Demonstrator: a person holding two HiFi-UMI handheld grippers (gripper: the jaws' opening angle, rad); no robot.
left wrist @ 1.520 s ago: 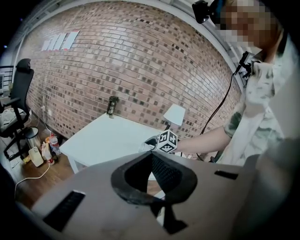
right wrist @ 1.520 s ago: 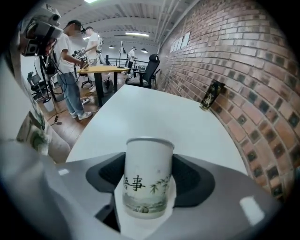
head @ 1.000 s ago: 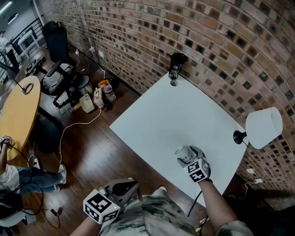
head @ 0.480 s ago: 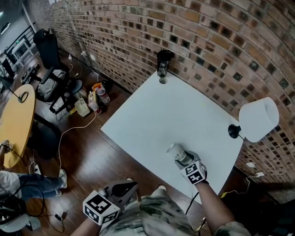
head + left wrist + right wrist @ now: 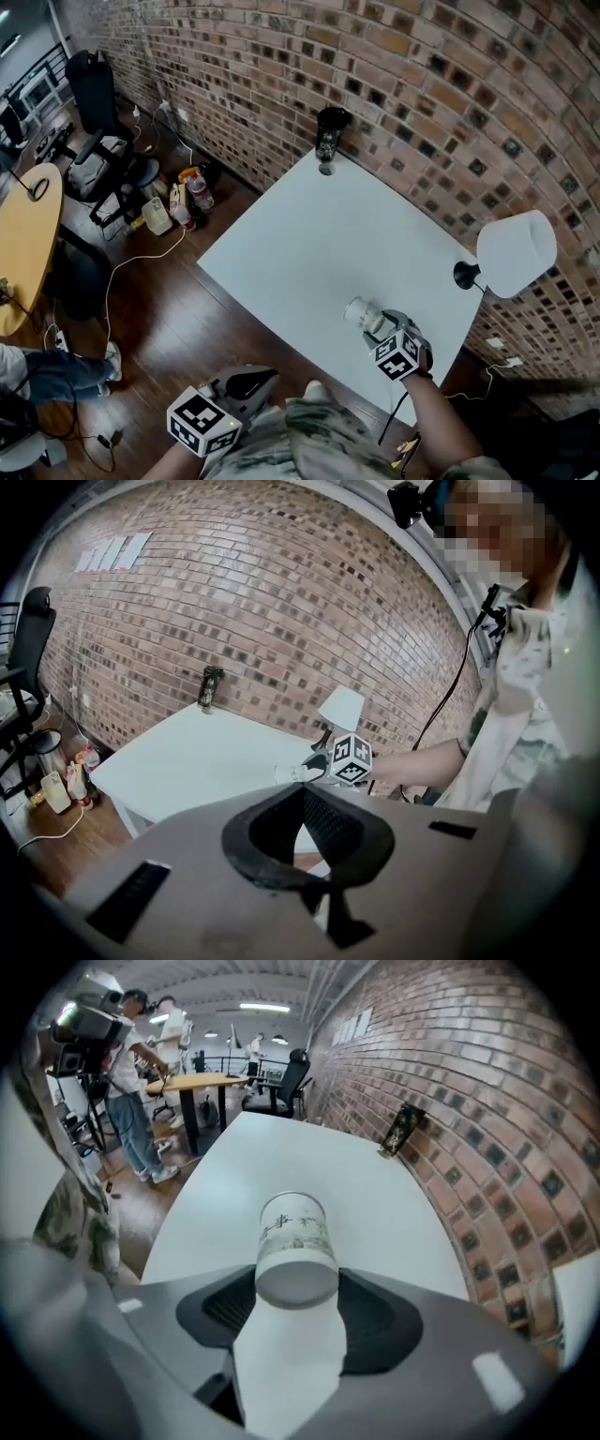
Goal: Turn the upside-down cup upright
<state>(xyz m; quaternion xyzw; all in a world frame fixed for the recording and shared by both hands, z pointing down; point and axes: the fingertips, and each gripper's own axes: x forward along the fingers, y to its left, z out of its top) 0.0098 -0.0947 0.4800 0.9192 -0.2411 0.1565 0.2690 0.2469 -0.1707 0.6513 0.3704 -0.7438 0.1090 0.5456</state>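
Observation:
A white cup [image 5: 359, 312] with dark print is held just above the white table [image 5: 309, 234] near its front right edge. It lies on its side, one end pointing left and away from me. My right gripper [image 5: 378, 325] is shut on it. In the right gripper view the cup [image 5: 294, 1241] sits between the two dark pads [image 5: 225, 1309], its closed flat end toward the camera and its far end toward the room. My left gripper [image 5: 246, 382] hangs low by my body, off the table, its jaws together and holding nothing.
A black bottle [image 5: 328, 134] stands at the table's far corner against the brick wall. A white-shaded lamp [image 5: 516, 253] stands at the right edge. Left of the table are floor cables, bottles [image 5: 178, 202], office chairs [image 5: 103, 141] and a round wooden table [image 5: 23, 244].
The cup in the right gripper has tipped from more upright to lying sideways, and has shifted slightly left over the table. The left gripper has stayed put.

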